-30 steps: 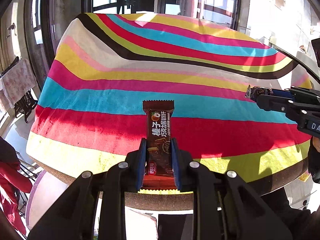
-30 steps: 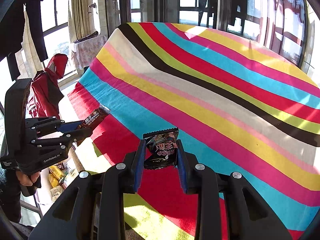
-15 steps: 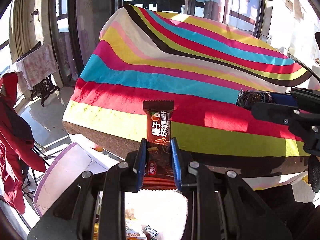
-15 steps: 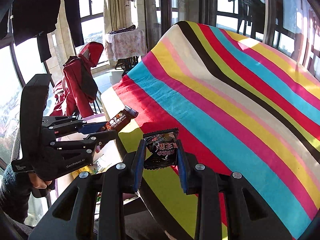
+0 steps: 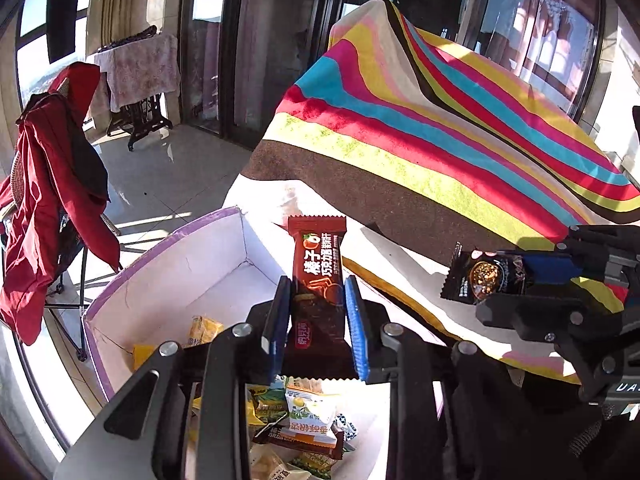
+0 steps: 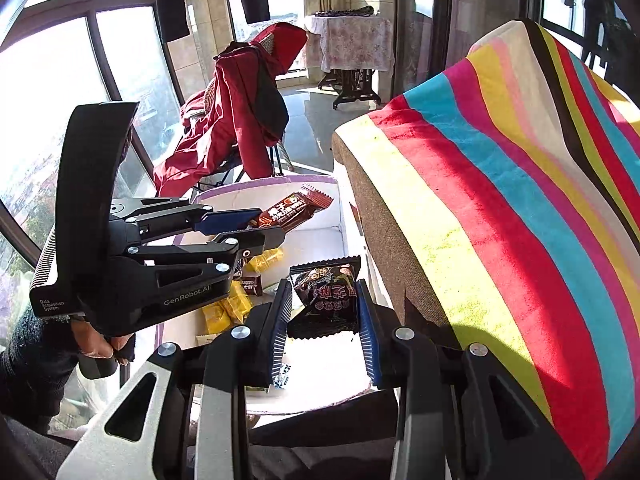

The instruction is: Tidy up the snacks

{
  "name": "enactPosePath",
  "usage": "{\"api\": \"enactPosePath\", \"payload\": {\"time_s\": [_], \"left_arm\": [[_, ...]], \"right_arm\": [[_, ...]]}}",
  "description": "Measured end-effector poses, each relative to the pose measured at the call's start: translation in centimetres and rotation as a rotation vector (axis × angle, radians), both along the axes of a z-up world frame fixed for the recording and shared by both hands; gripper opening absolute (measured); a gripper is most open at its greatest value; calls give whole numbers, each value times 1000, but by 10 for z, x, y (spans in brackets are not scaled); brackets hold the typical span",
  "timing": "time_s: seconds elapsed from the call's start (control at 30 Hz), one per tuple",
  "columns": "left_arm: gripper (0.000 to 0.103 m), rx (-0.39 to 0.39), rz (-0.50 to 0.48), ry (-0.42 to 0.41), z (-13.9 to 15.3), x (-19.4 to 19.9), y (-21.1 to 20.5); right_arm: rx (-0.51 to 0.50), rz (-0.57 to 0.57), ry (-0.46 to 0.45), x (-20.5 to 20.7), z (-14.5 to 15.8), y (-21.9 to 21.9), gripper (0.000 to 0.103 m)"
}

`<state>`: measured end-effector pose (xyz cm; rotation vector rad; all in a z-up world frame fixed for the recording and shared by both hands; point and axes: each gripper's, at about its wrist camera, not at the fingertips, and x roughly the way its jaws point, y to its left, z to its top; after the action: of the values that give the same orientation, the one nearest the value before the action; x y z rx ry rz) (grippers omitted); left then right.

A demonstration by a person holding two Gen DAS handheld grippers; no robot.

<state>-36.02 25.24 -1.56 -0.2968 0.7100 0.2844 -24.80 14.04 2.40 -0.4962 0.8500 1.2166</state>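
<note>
My left gripper (image 5: 318,300) is shut on a long brown snack bar (image 5: 318,264) and holds it above a white box with a purple rim (image 5: 168,276). The box holds several snack packets (image 5: 308,412). My right gripper (image 6: 324,312) is shut on a small black snack packet (image 6: 326,298), also over the box (image 6: 328,208), just left of the table edge. The right gripper shows in the left wrist view (image 5: 532,276) with the black packet (image 5: 484,276). The left gripper shows in the right wrist view (image 6: 256,226) with the brown bar (image 6: 292,208).
A table under a striped cloth (image 5: 460,128) stands to the right of the box, its edge (image 6: 380,216) close to my right gripper. A chair draped with a red jacket (image 6: 240,108) stands beyond the box. Tiled floor (image 5: 160,176) lies around.
Both grippers have swung left off the striped table with their snacks still held. They now hang over the open box beside the table.
</note>
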Motion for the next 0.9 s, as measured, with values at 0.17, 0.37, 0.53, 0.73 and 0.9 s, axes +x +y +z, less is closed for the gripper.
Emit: {"api": "enactPosePath", "payload": {"time_s": [0.17,0.37,0.53,0.73,0.9], "left_arm": [[101,63,108,-179,34,-51,21],[101,133,307,-144,66,-65,36],[101,58,450,-94,47,-67,52],[101,-15,390,133,-9,-36,42],[101,-118,341,248,-44,-25,32]], "right_arm": [[16,47,4,-10,3,19,77],[-28,77,-37,-25,2,34,86],[-167,22,-50,-27,-17,48,86],[-295,-116,23,-9,-48,50,86],[-346,-164,111,-6,-72,41,86]]}}
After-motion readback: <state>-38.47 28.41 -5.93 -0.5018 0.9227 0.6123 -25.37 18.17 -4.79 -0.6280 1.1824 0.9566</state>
